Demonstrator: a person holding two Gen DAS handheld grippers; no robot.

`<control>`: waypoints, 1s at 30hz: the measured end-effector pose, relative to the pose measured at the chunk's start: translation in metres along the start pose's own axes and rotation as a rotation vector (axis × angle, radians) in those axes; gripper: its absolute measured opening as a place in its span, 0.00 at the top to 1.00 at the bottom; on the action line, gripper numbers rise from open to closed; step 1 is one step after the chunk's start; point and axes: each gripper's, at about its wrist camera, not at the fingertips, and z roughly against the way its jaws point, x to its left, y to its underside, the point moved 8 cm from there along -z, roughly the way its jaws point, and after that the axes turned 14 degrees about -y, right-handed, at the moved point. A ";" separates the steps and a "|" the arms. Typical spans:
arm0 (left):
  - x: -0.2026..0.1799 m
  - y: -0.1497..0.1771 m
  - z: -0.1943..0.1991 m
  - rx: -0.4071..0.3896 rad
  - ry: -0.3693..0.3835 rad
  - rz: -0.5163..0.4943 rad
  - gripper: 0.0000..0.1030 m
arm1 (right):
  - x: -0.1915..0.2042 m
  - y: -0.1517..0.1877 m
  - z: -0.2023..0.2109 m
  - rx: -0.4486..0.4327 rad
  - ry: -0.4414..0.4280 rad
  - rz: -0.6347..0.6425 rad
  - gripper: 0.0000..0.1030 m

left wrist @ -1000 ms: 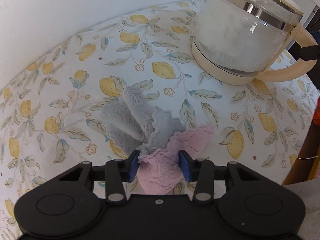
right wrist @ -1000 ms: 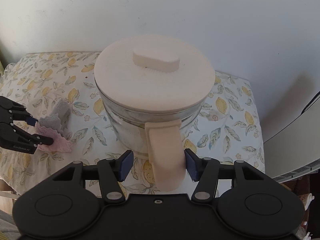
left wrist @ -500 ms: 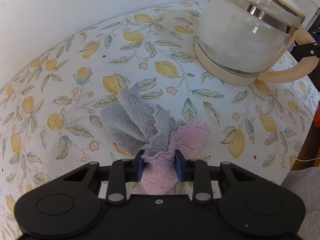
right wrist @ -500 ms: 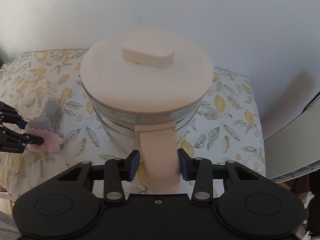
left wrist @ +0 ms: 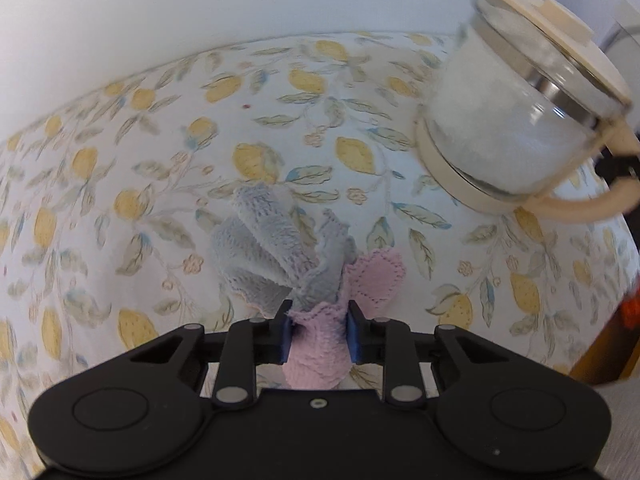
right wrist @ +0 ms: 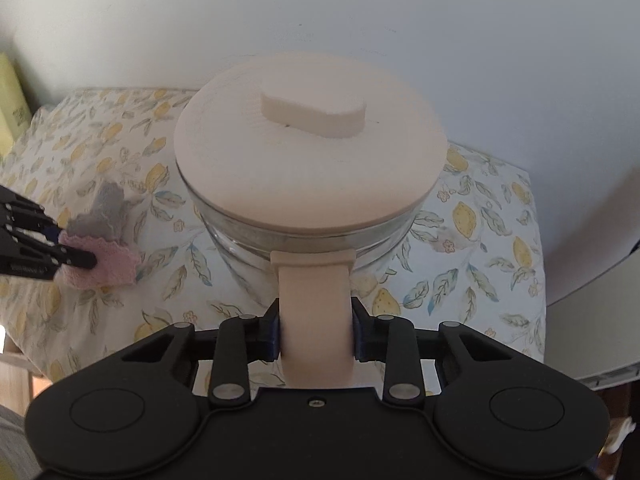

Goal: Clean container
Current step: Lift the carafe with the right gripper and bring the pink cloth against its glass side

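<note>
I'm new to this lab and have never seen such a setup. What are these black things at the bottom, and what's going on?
They are two hand-held grippers, each with a camera looking along its fingers. In the left view, the left gripper has just closed on a pink and grey knitted cloth lying on the lemon-print tablecloth. In the right view, the right gripper has just closed on the cream handle of a glass jug with a cream lid, which looks tilted in the left view.

Table (left wrist: 120, 184) draped in white cloth printed with yellow lemons and green leaves, set against a pale wall; crumpled grey-and-pink rag (left wrist: 280, 264) lying at near centre; lidded glass jug (left wrist: 508, 120) tilted at far right, whether resting on the cloth unclear
</note>
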 end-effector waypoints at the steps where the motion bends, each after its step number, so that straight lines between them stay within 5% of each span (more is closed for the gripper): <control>1: 0.000 0.000 0.003 -0.008 0.000 0.012 0.75 | 0.000 0.000 0.000 0.005 -0.006 0.010 0.65; 9: -0.008 -0.004 0.025 -0.044 -0.012 0.115 0.75 | -0.009 -0.001 0.001 0.010 -0.067 0.047 0.65; 20: -0.076 -0.039 0.064 -0.153 0.103 0.021 0.75 | -0.010 -0.001 0.002 0.009 -0.085 0.055 0.65; 23: -0.088 -0.049 0.075 -0.235 0.120 0.029 0.75 | -0.010 0.000 0.003 0.007 -0.093 0.057 0.65; 30: -0.126 -0.053 0.077 -0.234 0.181 -0.057 0.75 | -0.008 0.000 0.005 -0.002 -0.097 0.061 0.65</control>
